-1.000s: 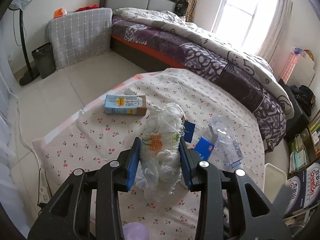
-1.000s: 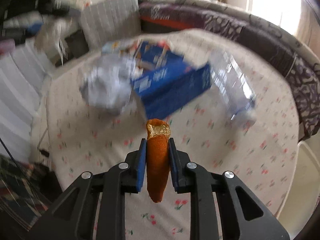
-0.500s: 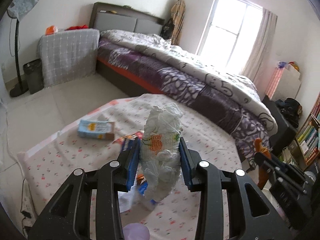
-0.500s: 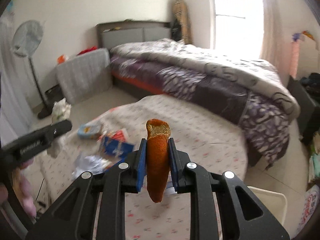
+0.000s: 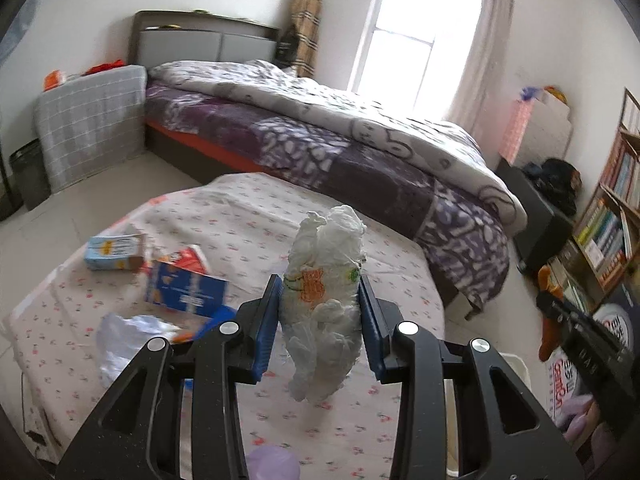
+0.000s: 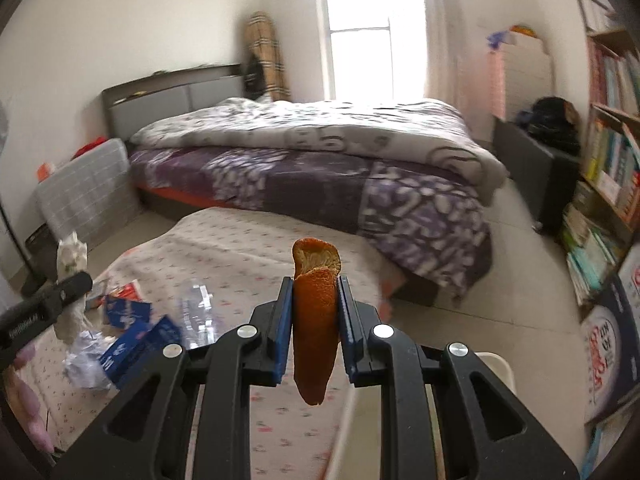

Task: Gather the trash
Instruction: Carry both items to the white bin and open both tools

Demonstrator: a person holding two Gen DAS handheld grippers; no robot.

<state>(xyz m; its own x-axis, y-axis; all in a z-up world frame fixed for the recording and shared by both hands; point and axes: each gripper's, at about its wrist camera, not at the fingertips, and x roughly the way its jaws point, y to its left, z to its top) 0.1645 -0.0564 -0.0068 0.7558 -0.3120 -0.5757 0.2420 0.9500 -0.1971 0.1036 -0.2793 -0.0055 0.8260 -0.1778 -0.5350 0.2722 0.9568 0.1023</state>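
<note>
I've got the left gripper [image 5: 320,316] with jaws clamped on a crumpled white plastic bag [image 5: 324,304], lifted clear above the tabletop [image 5: 280,216]. Right gripper [image 6: 314,322] jaws pinch an orange peel [image 6: 316,312], nearly closed, also off the surface. More trash lies on the floral cloth: a blue carton [image 5: 184,288], a light-blue box [image 5: 114,254], crumpled paper [image 5: 128,340]. White bin rim [image 6: 496,364] sits just beside the tabletop; bed [image 5: 320,140] beyond.

Bed [image 5: 320,140], bookshelf [image 6: 608,168], window [image 5: 408,40]
</note>
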